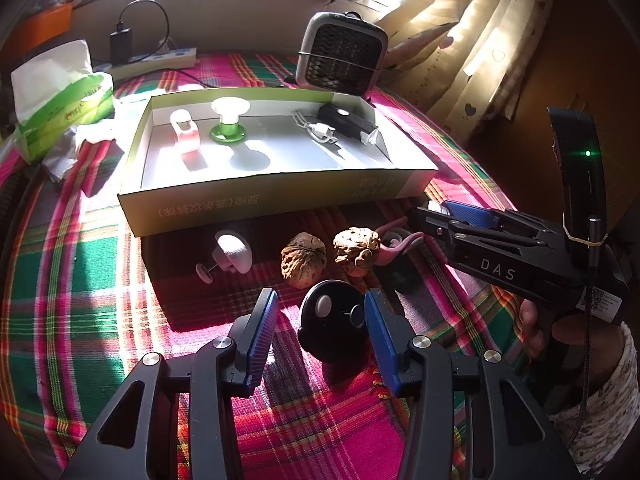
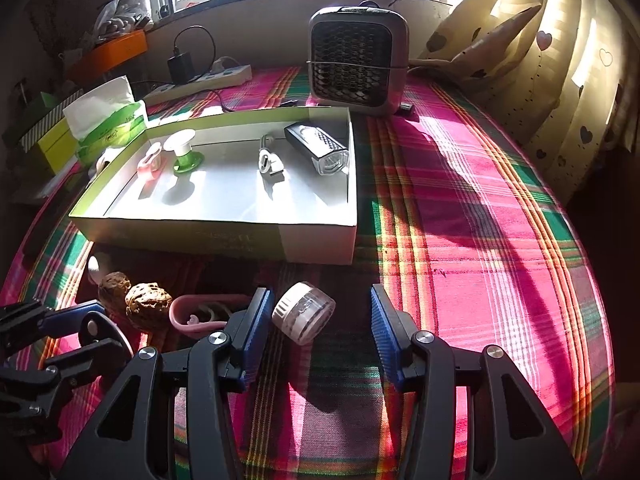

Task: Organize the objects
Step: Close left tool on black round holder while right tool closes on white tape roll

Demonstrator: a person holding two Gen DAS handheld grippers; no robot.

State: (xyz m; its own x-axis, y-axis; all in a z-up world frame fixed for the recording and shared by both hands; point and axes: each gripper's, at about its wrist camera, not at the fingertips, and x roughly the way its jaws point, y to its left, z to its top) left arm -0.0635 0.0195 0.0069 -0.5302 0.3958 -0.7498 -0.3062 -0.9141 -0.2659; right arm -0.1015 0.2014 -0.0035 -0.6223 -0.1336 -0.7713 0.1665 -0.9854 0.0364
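A shallow green-edged box (image 1: 276,196) (image 2: 316,240) holds a pink clip (image 1: 185,132), a green-based spool (image 1: 229,120), a white cable adapter (image 1: 320,130) and a black bike light (image 1: 350,122). In front of it lie a white knob (image 1: 232,254), two walnuts (image 1: 303,260) (image 1: 357,245) and a pink hook (image 1: 394,242). My left gripper (image 1: 320,320) is open around a black round disc (image 1: 332,320). My right gripper (image 2: 320,316) is open around a small clear jar (image 2: 304,312) lying on its side.
A plaid cloth (image 2: 460,240) covers the table. A small grey fan heater (image 2: 358,64) stands behind the box. A tissue pack (image 1: 64,92), a power strip with charger (image 1: 156,56) and curtains (image 2: 560,60) lie at the back and sides.
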